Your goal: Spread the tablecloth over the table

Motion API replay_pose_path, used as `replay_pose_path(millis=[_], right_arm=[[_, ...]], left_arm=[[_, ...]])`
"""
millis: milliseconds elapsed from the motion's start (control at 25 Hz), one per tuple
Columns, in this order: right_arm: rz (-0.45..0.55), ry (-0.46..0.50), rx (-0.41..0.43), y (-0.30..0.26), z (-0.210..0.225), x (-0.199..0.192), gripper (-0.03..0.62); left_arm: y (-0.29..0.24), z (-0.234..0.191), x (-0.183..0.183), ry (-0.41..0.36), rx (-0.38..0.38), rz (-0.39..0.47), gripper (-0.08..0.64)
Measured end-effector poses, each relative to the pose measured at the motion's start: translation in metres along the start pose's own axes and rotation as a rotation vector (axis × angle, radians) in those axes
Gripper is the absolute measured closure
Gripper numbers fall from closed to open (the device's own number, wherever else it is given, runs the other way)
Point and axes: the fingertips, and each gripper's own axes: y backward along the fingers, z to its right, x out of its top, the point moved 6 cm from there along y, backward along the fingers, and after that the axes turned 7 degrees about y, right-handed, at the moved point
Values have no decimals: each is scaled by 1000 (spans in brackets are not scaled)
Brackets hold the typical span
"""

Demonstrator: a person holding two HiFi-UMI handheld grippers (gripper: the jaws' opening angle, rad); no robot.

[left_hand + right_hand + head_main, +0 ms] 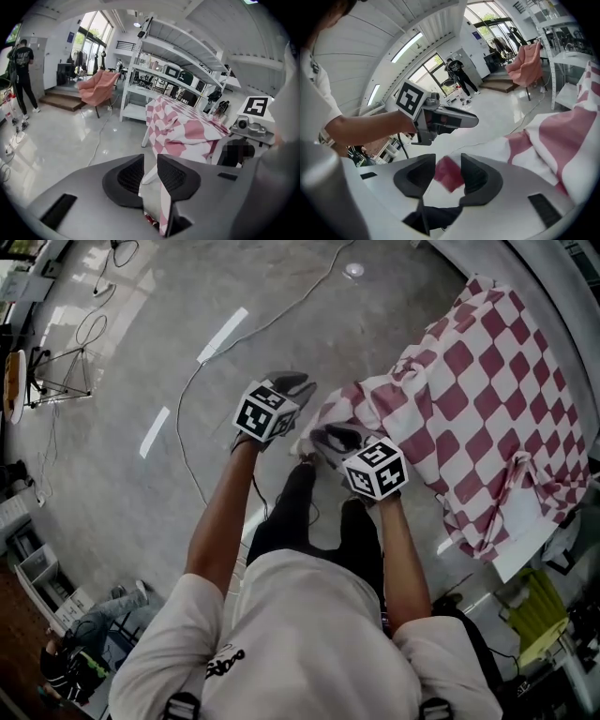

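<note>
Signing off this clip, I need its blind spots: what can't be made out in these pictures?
Table: the tablecloth covers it; only legs show, left gripper view.
Left gripper: left gripper view, its body hides the lower end of the cloth strip between its jaws.
Right gripper: right gripper view, the cloth corner between its jaws is blurred.
Shelf contents: left gripper view, too small.

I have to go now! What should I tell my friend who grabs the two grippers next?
Left gripper: jaws a little apart, cloth edge beside one pad, not clamped.
Right gripper: jaws open, a red check of cloth between them, not gripped.
Tablecloth: lies rumpled over the table, near end bunched and hanging by both grippers.
Done: cloth is on the table.
To do: grip the near edge and pull it flat.
</note>
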Motion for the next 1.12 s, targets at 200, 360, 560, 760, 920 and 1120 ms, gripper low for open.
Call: replay_pose_path(millis=[200,360,560,760,920,1120], right_arm=[[82,4,-56,24,17,13,385],[151,-5,-192,61,45,24,390],[208,-71,-462,110,89,20,400],[259,-150,-658,150,111,8,405],[271,-146,-800,187,113,-1,465],[340,-176,-943,244,98,-12,509]], left_arm=[[-32,4,17,-41,-81,-33,462],[-59,16,33,-86,-144,-57,462],[-84,33,56,-156,-224,-80,462],[-101,56,78,-232,-303,-98,462],[-112,77,95,-258,-323,-102,508],[-116,118,112,-333,-366,-119,514]])
